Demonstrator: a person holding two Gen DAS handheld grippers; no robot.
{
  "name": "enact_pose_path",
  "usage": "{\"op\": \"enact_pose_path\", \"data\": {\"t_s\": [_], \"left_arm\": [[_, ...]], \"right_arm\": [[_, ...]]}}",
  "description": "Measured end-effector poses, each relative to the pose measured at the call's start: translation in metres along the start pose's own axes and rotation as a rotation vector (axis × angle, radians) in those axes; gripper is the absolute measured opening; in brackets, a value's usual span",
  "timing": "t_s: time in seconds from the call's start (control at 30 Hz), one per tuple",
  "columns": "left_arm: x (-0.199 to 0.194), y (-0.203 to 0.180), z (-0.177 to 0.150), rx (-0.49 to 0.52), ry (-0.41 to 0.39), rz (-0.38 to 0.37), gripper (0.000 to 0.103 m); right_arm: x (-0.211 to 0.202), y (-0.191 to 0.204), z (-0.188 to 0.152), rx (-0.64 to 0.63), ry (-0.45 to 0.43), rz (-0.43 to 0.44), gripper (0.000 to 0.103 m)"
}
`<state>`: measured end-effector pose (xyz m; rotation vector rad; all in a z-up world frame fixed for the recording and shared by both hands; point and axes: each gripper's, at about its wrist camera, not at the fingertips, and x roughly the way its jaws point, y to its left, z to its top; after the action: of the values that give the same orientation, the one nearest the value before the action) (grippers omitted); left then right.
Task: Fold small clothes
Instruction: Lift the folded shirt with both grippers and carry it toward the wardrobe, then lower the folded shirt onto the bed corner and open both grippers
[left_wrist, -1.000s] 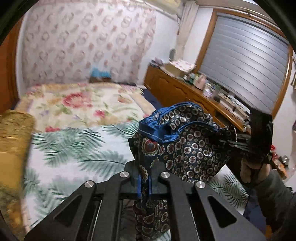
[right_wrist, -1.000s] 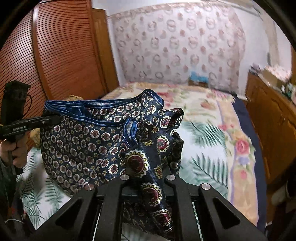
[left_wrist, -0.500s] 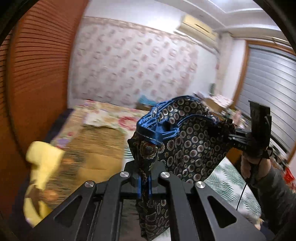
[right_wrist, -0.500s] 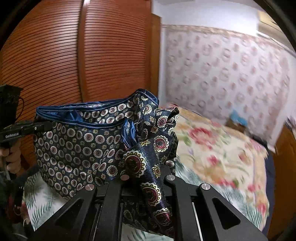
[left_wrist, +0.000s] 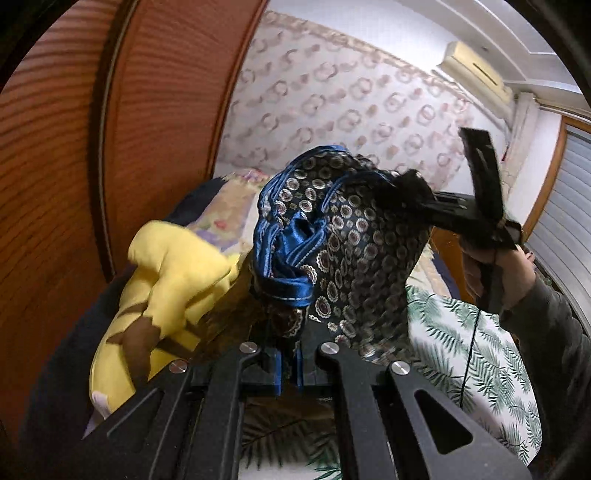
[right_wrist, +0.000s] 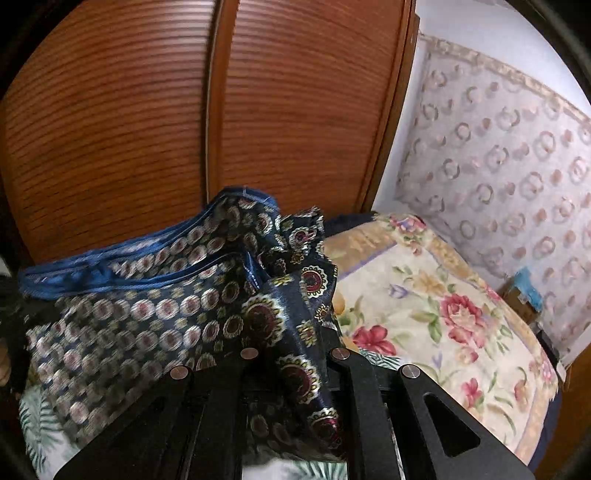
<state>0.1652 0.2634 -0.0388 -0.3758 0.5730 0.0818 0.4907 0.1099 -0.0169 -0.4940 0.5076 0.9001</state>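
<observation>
While both grippers hold it above the bed (right_wrist: 424, 295), the patterned shorts (left_wrist: 354, 251) hang stretched sideways, waistband up, left gripper (left_wrist: 289, 365) and right gripper (right_wrist: 291, 354) fingers clamped on its ends.

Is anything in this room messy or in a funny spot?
The yellow plush toy looks odd: it lies slumped on its side at the bed's edge by the wooden wardrobe. The patterned shorts aren't flat either; they hang bunched in the air, pinched at each end by the left gripper and the right gripper.
</observation>
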Motion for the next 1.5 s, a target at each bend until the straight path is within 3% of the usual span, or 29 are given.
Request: {"op": "enact_pose_path", "data": {"t_s": [0.17, 0.27, 0.4, 0.43, 0.57, 0.73, 0.77, 0.83, 0.9, 1.0, 1.17, 1.33, 1.43, 1.5], "left_arm": [[0.009, 0.012, -0.006, -0.007, 0.016, 0.021, 0.006], [0.003, 0.015, -0.008, -0.011, 0.012, 0.024, 0.006], [0.006, 0.014, -0.008, 0.001, 0.022, 0.046, 0.006], [0.009, 0.014, -0.009, 0.005, 0.033, 0.060, 0.006], [0.013, 0.015, -0.010, 0.018, 0.047, 0.100, 0.018], [0.008, 0.019, -0.007, 0.028, 0.027, 0.122, 0.037], [0.005, 0.019, -0.007, 0.033, 0.018, 0.129, 0.046], [-0.001, 0.019, -0.005, 0.050, -0.003, 0.137, 0.050], [-0.008, 0.018, -0.004, 0.064, -0.015, 0.143, 0.065], [-0.015, 0.016, -0.003, 0.075, -0.028, 0.126, 0.076], [-0.018, 0.002, -0.004, 0.098, -0.017, 0.108, 0.078], [-0.021, -0.022, -0.007, 0.144, -0.007, 0.122, 0.078], [-0.025, -0.036, -0.008, 0.169, -0.014, 0.108, 0.078], [-0.029, -0.048, -0.009, 0.187, -0.020, 0.090, 0.078]], "right_arm": [[0.046, -0.015, 0.012, 0.052, 0.013, 0.026, 0.010], [0.053, -0.014, 0.024, 0.094, -0.013, 0.040, 0.014], [0.066, -0.013, 0.032, 0.141, -0.019, 0.030, 0.055], [0.065, -0.015, 0.032, 0.149, -0.024, 0.020, 0.057], [0.039, -0.009, 0.027, 0.176, -0.080, -0.097, 0.060], [0.007, 0.000, 0.021, 0.183, -0.152, -0.152, 0.062], [0.001, 0.004, 0.017, 0.185, -0.166, -0.155, 0.062], [-0.006, 0.016, 0.007, 0.180, -0.148, -0.100, 0.062], [0.003, 0.023, -0.007, 0.179, -0.098, -0.045, 0.062], [0.022, 0.029, -0.026, 0.198, -0.013, -0.011, 0.062], [0.082, 0.017, -0.036, 0.285, 0.076, 0.036, 0.062], [0.094, 0.014, -0.033, 0.317, 0.052, 0.060, 0.062], [0.067, 0.022, -0.039, 0.316, 0.032, 0.050, 0.062], [0.026, 0.021, -0.053, 0.312, 0.008, 0.028, 0.062]]}}
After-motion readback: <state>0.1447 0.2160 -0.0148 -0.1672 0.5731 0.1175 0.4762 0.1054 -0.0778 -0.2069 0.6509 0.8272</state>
